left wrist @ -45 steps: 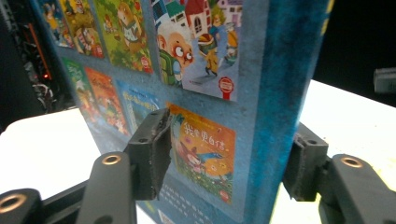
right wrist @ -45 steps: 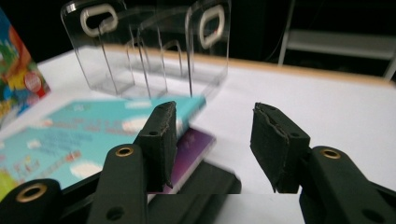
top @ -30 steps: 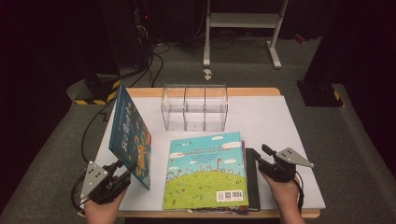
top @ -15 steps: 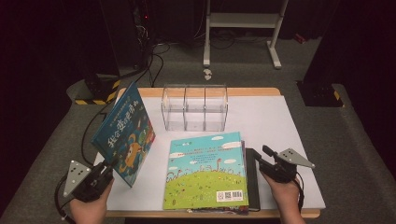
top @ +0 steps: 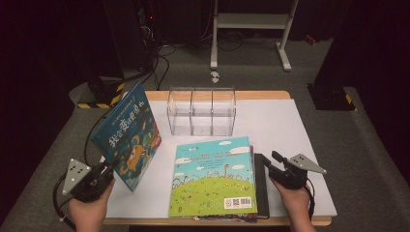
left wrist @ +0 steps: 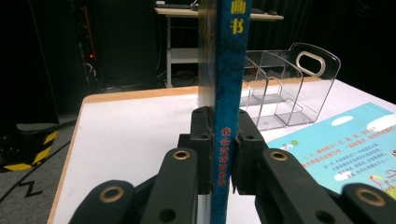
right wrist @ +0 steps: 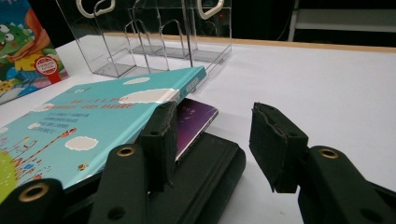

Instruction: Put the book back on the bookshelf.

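Blue card cover is what my left gripper [top: 104, 171] is now clamping: the jaws have just been closing on the dark blue book [top: 128, 137], and in the left gripper view its spine [left wrist: 229, 116] is sitting squeezed between both pads. A second ago the book was standing nearly on edge close beside the stack; now it is tipping back towards me and drifting out over the table's left edge, its lower corner in my grip and the rest of it in the air. I'm judging that means the pick is done and the carry to the clear rack [top: 202, 111] is coming next.

My right gripper [top: 276, 166] is resting with jaws parted on nothing, its near pad [right wrist: 161, 135] just beside the stack's edge, the black folder [right wrist: 210, 163] lying under it.

Counting: two grippers, one rack with three empty slots, one dark blue book in hand. On the white table [top: 290, 130] the stack is holding a light blue book [top: 215, 176] on top, a purple one [right wrist: 198, 116] under it, then the black folder.
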A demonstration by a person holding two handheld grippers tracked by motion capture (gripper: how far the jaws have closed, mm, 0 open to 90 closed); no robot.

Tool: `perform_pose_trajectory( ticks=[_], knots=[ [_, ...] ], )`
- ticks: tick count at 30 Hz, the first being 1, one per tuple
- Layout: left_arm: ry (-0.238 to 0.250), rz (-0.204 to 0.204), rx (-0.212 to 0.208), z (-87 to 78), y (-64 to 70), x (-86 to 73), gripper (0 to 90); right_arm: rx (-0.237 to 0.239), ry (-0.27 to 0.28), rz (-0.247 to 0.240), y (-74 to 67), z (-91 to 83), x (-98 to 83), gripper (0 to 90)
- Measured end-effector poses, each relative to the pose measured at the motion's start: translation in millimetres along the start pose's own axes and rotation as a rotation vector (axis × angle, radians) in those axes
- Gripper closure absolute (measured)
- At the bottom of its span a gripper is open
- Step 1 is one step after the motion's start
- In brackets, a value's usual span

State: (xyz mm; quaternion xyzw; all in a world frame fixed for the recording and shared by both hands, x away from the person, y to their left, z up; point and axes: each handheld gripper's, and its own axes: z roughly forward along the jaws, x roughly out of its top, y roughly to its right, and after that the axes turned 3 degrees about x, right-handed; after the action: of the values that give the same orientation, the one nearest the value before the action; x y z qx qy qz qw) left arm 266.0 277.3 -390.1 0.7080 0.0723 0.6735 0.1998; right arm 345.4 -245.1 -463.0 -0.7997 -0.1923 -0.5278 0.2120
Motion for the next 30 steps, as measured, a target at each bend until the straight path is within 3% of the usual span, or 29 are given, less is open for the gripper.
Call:
perform_pose_trajectory(
  ticks=[6,17,26,30],
  knots=[
    [0.0,-0.001,0.001,0.9,1.0,-0.3,80.7,0.002,0.001,0.003,0.5,-0.4,-0.1,50.9],
    [0.01,0.043,-0.014,-6.4,8.5,-11.5,78.7,0.009,-0.001,0.01,-0.7,0.7,-1.0,51.0],
    [0.03,0.067,-0.036,13.2,16.4,2.7,73.5,0.013,-0.007,0.009,-1.9,1.6,-1.8,50.8],
    [0.039,0.058,-0.05,25.1,20.2,13.7,73.5,0.014,-0.01,0.005,-2.3,1.9,-2.2,50.8]
  ],
)
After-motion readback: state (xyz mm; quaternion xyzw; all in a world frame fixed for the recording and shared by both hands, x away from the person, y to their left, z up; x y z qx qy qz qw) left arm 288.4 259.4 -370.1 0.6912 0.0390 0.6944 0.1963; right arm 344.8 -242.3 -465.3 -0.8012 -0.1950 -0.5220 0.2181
